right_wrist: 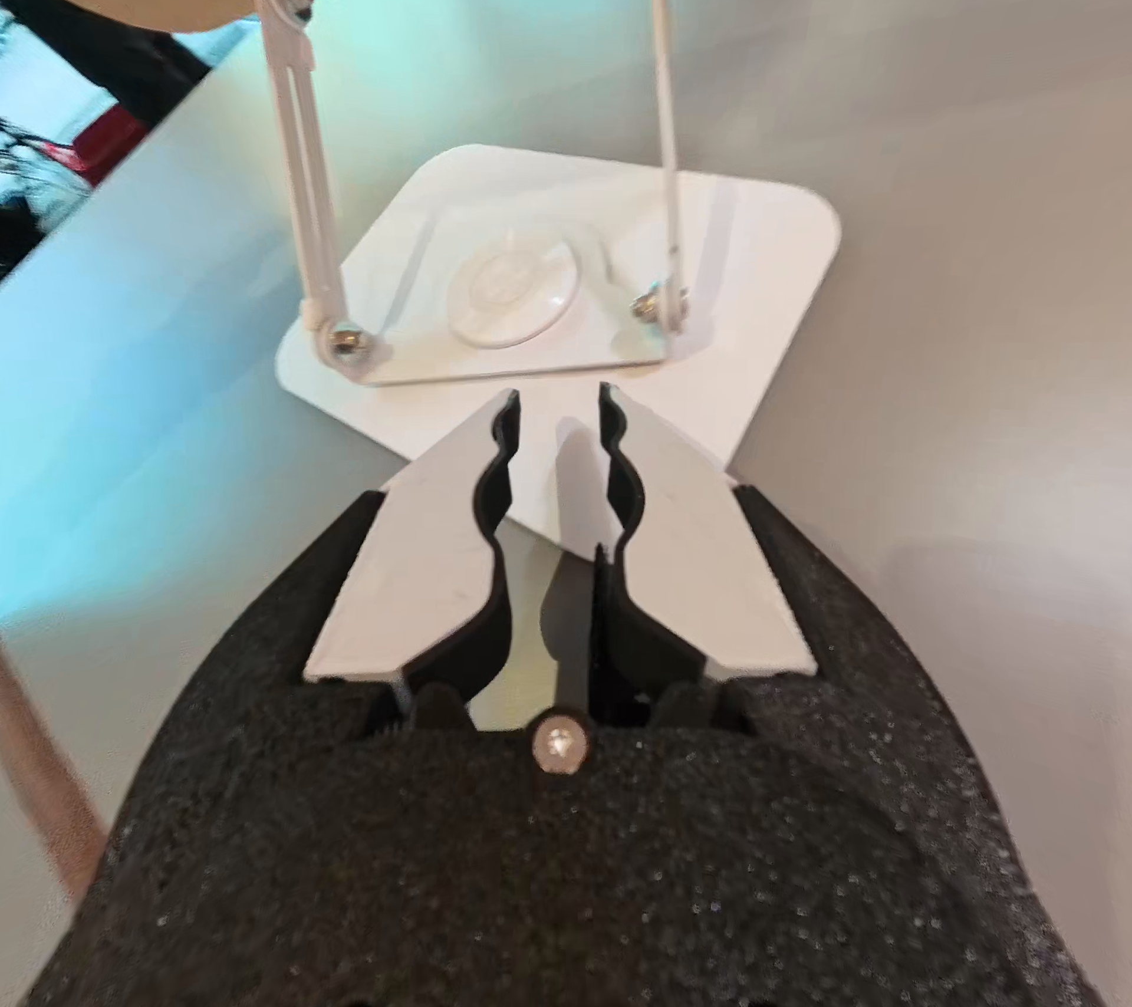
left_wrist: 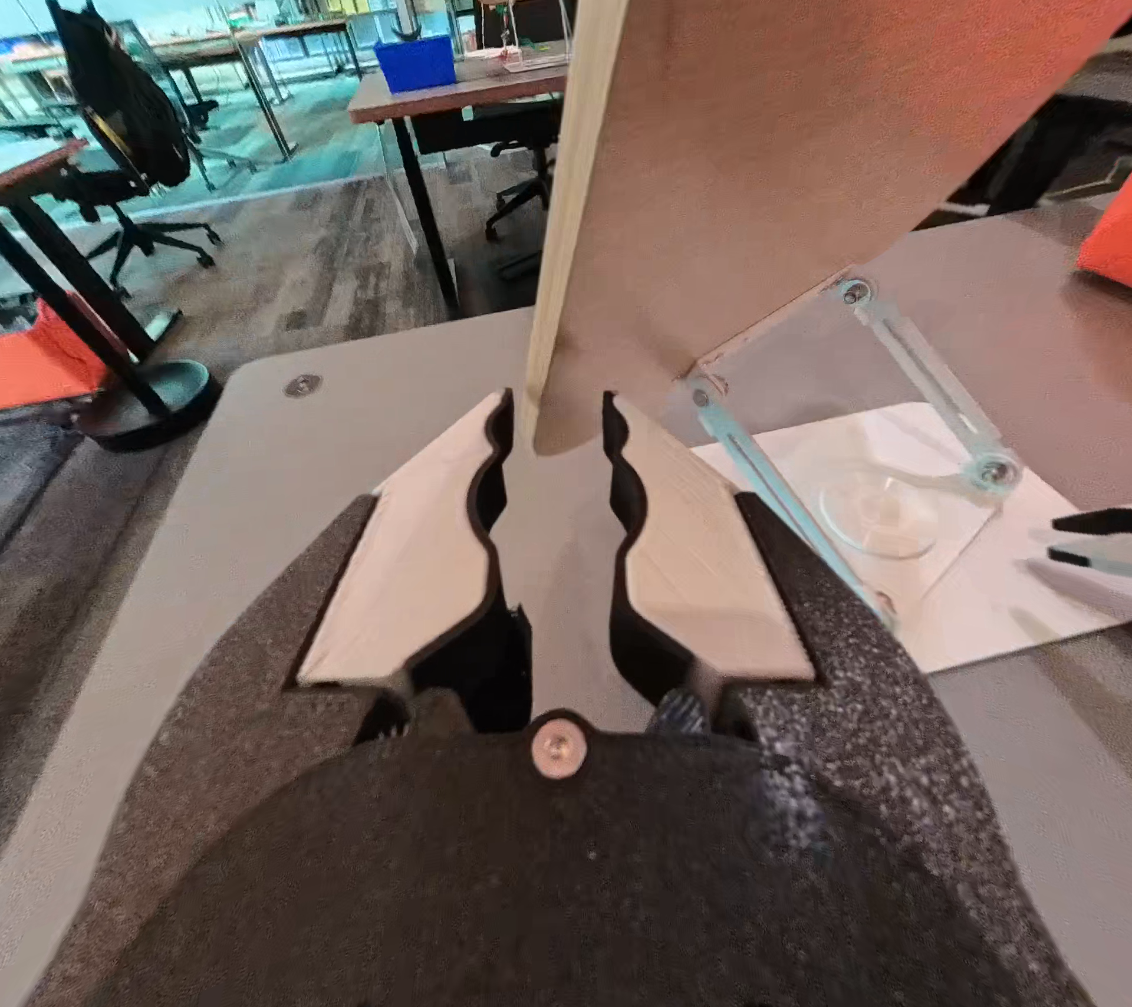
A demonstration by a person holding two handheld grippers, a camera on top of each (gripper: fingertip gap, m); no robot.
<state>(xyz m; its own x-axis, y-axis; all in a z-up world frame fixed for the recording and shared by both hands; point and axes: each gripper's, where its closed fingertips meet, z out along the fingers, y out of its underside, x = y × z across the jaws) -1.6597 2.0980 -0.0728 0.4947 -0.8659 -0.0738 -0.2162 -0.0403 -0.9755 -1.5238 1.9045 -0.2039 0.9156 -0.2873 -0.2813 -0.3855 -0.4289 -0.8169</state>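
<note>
On the grey surface (left_wrist: 380, 463) we see our left gripper (left_wrist: 557, 414) spread partway, holding nothing; its fingertips flank the rounded lower corner of a tilted wooden board (left_wrist: 765, 150), though we cannot tell whether either fingertip touches it. That board rests on a clear acrylic stand (left_wrist: 857, 426) with slotted side arms and metal screws. The stand sits on a white sheet (left_wrist: 1029, 598), and a clear round suction disc (left_wrist: 876, 518) lies under its base.

Our right gripper (right_wrist: 557, 408) is likewise parted and grasps nothing. It hovers just before the front edge of the acrylic stand (right_wrist: 490, 365), above the white sheet (right_wrist: 765, 273), near but apart from the stand. At the right edge of the left wrist view, the right gripper's fingertips (left_wrist: 1090, 536) show over the sheet.

Beyond the surface stand office desks, a black chair (left_wrist: 122, 132) and a blue bin (left_wrist: 416, 62).
</note>
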